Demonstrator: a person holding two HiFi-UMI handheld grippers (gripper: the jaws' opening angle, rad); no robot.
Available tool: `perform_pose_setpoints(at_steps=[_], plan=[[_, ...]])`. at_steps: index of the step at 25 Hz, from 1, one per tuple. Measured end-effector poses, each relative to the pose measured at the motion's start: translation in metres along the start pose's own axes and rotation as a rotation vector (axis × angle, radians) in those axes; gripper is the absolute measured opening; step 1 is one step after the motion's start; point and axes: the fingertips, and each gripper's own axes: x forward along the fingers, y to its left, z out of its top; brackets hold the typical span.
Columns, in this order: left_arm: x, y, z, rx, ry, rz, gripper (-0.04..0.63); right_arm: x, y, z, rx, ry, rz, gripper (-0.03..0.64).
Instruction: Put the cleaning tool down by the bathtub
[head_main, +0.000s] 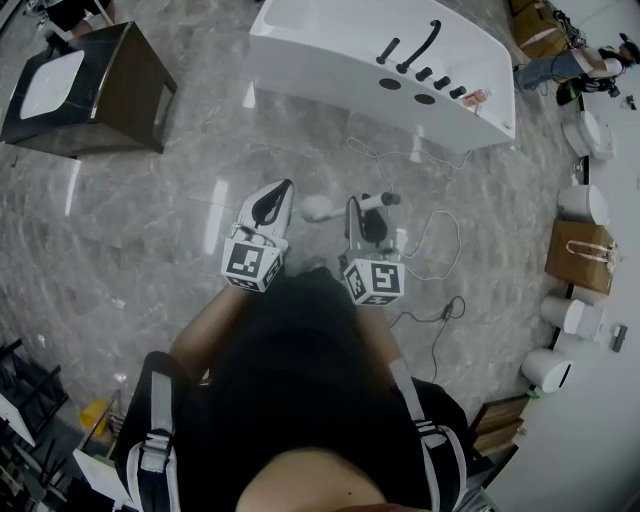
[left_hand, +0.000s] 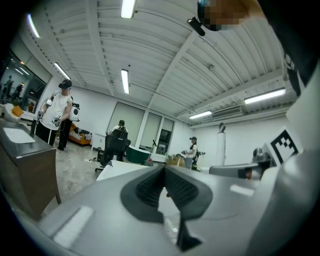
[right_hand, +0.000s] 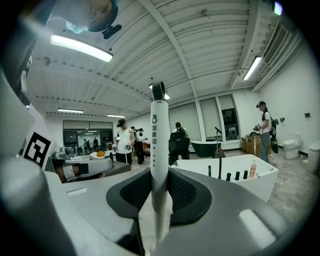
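While left gripper (left_hand: 164, 169) jaws sit closed, empty, right gripper (right_hand: 160, 175) jaws clamp cleaning tool (right_hand: 158, 130) upright by handle.

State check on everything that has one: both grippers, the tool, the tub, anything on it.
left gripper: jaws together, nothing between them.
right gripper: jaws shut on the handle of the cleaning tool.
cleaning tool: held in the air, not yet set down.
bathtub: ahead of both grippers, touched by neither.
bottle: upright on the bathtub's rim.
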Motion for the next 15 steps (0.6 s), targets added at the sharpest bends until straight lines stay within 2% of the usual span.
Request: perform_pose_setpoints(at_steps=[6,15], plan=[[0.004,0.033,0.005,0.012,-0.005,0.004,0.009,0.030,0.006,0.006,-0.010,-0.023,-0.026,0.096],[0.034,0.052,0.003,-0.008,-0.010,0.037,0.009,0.069,-0.004,0.015,-0.031,-0.021,-0.004,0.097]])
